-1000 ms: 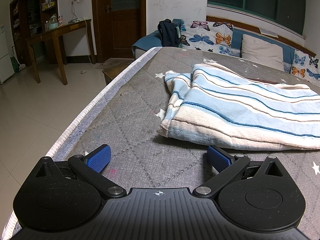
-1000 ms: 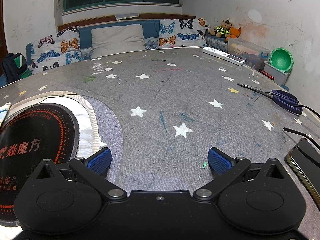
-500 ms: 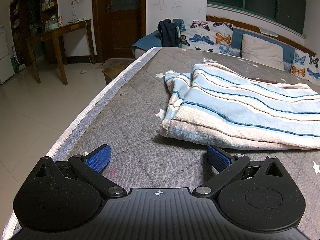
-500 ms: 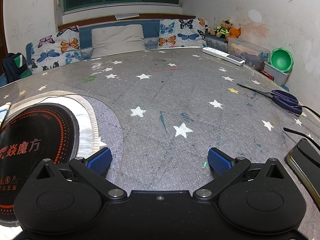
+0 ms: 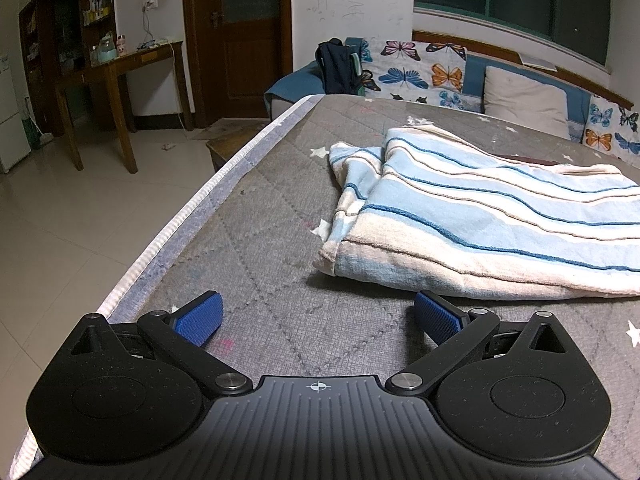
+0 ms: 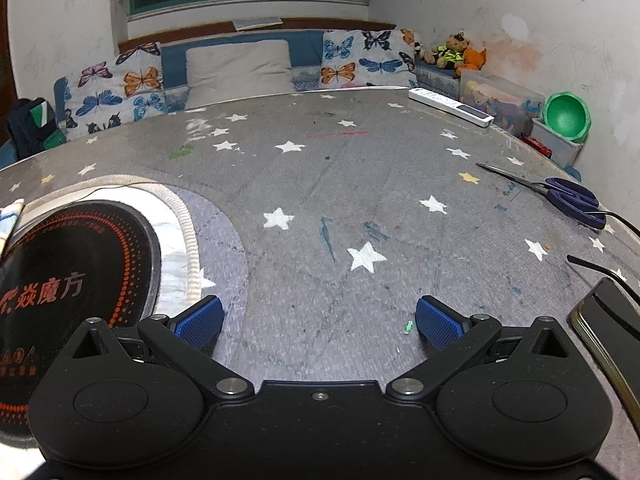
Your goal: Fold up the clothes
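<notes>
A blue-and-white striped cloth (image 5: pixel 480 216) lies loosely folded on the grey star-patterned mattress (image 5: pixel 260 240), in the left wrist view at centre right. My left gripper (image 5: pixel 316 316) is open and empty, low over the mattress just in front of the cloth's near left corner. My right gripper (image 6: pixel 318 318) is open and empty over bare mattress (image 6: pixel 340 184). In the right wrist view only a sliver of the cloth (image 6: pixel 10 220) shows at the left edge.
A round black induction cooker (image 6: pixel 68 272) on a white mat sits left of my right gripper. Scissors (image 6: pixel 560 196), a phone (image 6: pixel 612 320) and a white power strip (image 6: pixel 450 106) lie at the right. The mattress edge (image 5: pixel 176 224) drops to the tiled floor on the left.
</notes>
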Demonstrator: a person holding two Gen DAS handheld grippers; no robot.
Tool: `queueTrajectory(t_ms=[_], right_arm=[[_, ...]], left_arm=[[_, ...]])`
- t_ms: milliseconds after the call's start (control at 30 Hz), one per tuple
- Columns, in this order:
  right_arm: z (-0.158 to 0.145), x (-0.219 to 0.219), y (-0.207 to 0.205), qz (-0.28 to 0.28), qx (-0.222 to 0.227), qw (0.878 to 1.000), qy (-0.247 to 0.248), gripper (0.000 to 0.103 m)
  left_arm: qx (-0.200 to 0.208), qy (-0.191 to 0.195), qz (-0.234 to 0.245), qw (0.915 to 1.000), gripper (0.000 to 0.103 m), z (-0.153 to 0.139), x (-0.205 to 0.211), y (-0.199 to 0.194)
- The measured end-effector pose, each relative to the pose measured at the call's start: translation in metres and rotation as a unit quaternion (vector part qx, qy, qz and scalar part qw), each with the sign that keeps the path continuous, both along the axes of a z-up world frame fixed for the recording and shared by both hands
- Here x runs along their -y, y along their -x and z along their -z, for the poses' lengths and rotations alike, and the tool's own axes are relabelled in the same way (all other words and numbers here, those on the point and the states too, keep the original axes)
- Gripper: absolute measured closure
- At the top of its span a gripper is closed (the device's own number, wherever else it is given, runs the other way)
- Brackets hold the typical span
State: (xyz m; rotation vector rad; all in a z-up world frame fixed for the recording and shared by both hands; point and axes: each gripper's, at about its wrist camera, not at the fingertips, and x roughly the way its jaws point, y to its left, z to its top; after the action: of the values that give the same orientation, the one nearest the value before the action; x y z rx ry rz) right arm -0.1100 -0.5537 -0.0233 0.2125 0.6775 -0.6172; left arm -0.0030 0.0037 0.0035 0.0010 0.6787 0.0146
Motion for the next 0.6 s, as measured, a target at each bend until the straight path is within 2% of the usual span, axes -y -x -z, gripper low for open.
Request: queueTrajectory(t_ms=[100, 267, 600], right_arm=[[-0.002, -0.004, 0.002, -0.012, -0.005, 1.000, 0.002, 0.000], [-0.006, -0.013, 0.002, -0.039, 0.000, 0.999, -0.007, 0.000], [-0.022, -0.036, -0.004, -0.097, 0.010, 0.995, -0.016, 0.000]], left_arm=[[-0.002, 0.004, 0.010, 0.9999, 0.000, -0.001, 0.000, 0.003], [0.007, -0.013, 0.024, 0.9996, 0.000, -0.004, 0.001, 0.008], [0.012, -0.009, 0.044, 0.9989, 0.000, -0.024, -0.006, 0.019]])
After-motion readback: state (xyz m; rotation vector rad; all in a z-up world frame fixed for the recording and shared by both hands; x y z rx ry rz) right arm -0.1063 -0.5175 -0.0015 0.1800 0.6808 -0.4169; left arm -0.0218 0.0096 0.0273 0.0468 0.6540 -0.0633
